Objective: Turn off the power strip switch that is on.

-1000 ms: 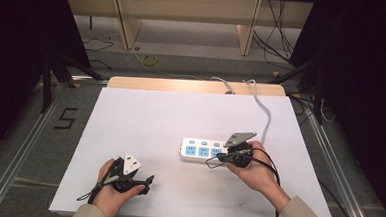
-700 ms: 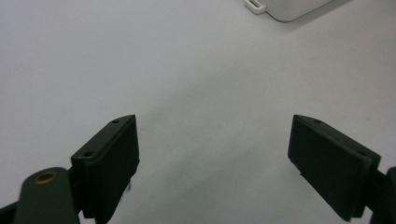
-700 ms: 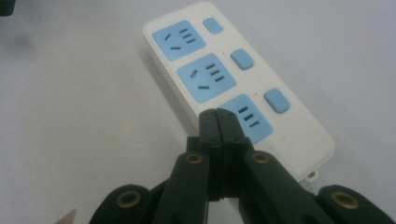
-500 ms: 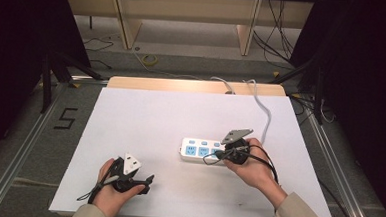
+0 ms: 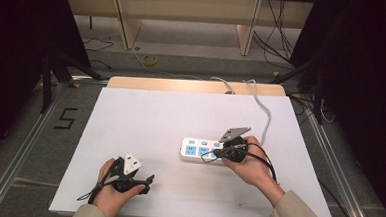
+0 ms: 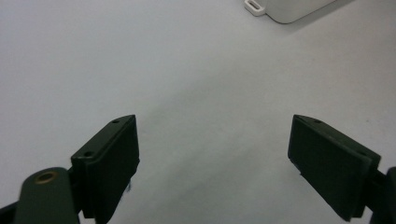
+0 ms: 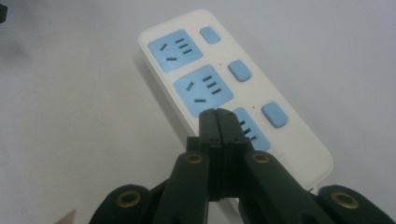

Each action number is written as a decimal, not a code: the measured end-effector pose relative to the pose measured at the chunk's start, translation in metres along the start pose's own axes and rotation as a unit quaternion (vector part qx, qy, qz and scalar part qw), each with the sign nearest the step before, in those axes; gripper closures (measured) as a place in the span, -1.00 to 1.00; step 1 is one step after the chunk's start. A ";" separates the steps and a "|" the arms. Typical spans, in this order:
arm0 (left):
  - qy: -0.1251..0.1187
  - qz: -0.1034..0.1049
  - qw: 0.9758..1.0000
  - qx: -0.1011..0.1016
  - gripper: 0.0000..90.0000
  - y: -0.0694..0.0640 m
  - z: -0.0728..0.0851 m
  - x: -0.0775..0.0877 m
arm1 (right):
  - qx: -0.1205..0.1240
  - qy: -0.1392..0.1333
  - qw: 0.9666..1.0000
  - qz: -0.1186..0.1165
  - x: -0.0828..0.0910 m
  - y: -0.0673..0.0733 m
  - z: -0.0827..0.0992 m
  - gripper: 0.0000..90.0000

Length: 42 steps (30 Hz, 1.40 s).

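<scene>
A white power strip (image 5: 199,150) with blue sockets and blue switches lies right of the table's middle. My right gripper (image 5: 217,152) hovers over its right end with the jaws pressed together and nothing between them. In the right gripper view its shut tips (image 7: 218,114) sit just above the third socket of the power strip (image 7: 219,74). My left gripper (image 5: 146,180) rests near the front left edge of the table, well apart from the strip. Its jaws stand wide open (image 6: 215,154) over bare white table, with a corner of the power strip (image 6: 289,9) far ahead.
The strip's white cable (image 5: 265,110) runs from its right end to the table's far edge. The white table (image 5: 145,116) stands on a grey floor with metal rails at both sides. Black gripper cables loop around both hands.
My right gripper has shifted slightly forward and left over the power strip's right end. The left gripper has stayed where it was.
</scene>
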<state>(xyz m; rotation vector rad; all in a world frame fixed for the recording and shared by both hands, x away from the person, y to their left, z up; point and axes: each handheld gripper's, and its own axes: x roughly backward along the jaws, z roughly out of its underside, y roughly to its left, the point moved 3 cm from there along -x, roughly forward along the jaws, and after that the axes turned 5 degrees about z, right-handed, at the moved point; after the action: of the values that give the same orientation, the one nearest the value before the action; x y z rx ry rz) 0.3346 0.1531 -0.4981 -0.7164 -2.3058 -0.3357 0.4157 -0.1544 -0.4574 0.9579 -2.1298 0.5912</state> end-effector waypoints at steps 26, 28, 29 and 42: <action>0.000 0.000 1.000 -0.001 -0.64 0.000 -0.001 0.000 | 0.008 0.007 1.000 0.002 -0.006 0.000 -0.014 1.00; -0.001 0.000 1.000 0.000 -0.64 0.000 -0.001 0.000 | 0.005 0.009 1.000 0.003 -0.007 0.000 -0.015 1.00; -0.001 0.000 1.000 0.000 -0.64 0.000 -0.001 0.000 | 0.008 0.009 1.000 0.002 -0.007 0.000 -0.015 1.00; -0.002 -0.001 1.000 0.000 -0.63 0.000 -0.001 0.001 | 0.010 0.018 1.000 0.001 -0.010 -0.002 -0.022 1.00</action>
<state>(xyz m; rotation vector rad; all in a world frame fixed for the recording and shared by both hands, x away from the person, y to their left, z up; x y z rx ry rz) 0.3346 0.1526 -0.4970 -0.7165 -2.3104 -0.3363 0.4312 -0.1366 -0.4508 0.9498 -2.0961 0.6283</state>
